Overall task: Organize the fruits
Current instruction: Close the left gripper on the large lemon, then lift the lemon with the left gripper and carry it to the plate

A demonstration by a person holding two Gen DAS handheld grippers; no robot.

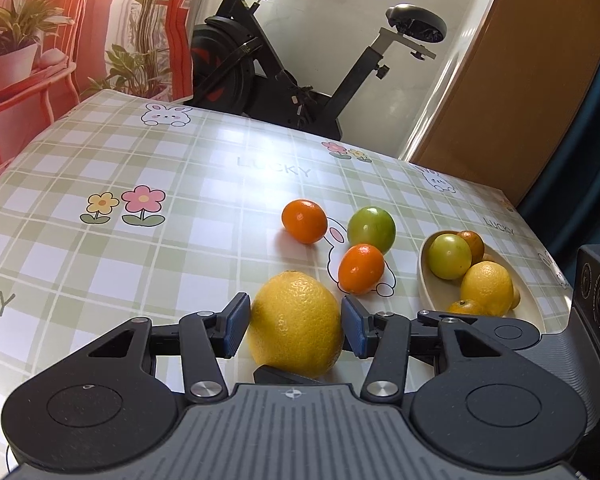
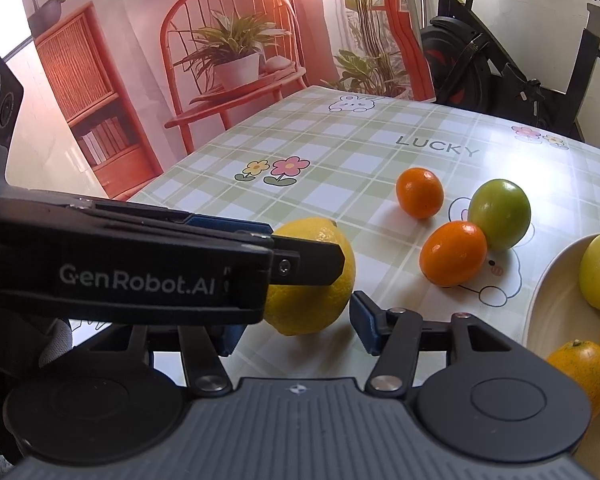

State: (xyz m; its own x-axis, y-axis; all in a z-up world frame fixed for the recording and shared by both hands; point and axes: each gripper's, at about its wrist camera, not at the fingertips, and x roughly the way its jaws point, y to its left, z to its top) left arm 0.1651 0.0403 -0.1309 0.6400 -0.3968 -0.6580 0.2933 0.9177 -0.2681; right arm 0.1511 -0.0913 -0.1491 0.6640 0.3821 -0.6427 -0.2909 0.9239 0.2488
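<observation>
A big yellow lemon (image 1: 296, 324) sits on the checked tablecloth between the blue pads of my left gripper (image 1: 295, 326), which touch both its sides. It also shows in the right wrist view (image 2: 312, 304), with the left gripper's finger (image 2: 300, 266) lying across it. My right gripper (image 2: 296, 328) is open and empty just in front of that lemon. Two oranges (image 1: 304, 221) (image 1: 361, 269) and a green fruit (image 1: 371, 229) lie loose beyond. A cream oval bowl (image 1: 426, 280) at the right holds a green fruit, a lemon and oranges.
The table (image 1: 140, 152) carries a green checked cloth with flower and rabbit prints. An exercise bike (image 1: 268, 60) stands behind the far edge. A red chair backdrop (image 2: 220, 60) hangs at the left. The right gripper's body (image 1: 596, 304) is at the right edge.
</observation>
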